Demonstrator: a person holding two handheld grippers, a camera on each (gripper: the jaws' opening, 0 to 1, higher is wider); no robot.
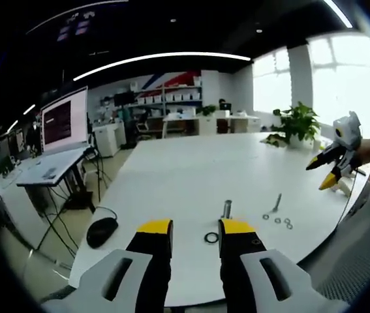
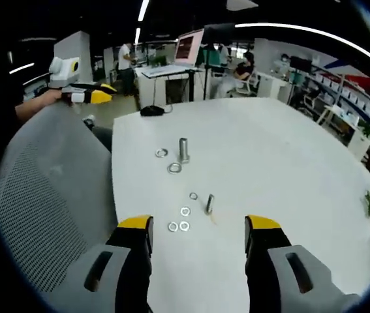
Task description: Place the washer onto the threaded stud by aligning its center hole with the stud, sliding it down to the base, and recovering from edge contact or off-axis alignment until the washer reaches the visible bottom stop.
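My left tool (image 1: 196,229) sits low in the left gripper view, jaws narrow and holding nothing, with a dark washer (image 1: 211,238) lying flat on the surface (image 1: 185,169) right between the tips and the upright stud (image 1: 227,208) just beyond, above the right jaw. My right tool (image 2: 198,228) is spread wide and empty at the bottom of the right gripper view; past it lie small washers (image 2: 179,226), a second, leaning bolt (image 2: 209,204) and, nearer mid-frame, the same stud (image 2: 183,150) with two washers near its foot. As I judge it, the main risk is the pick: a thin ring flat on a smooth top may skate away or snap out of the jaws. If I get it up tilted, the hole's edge could catch the threads and jam off-axis, or I could knock the stud over. Picking a too-small washer would also fail.
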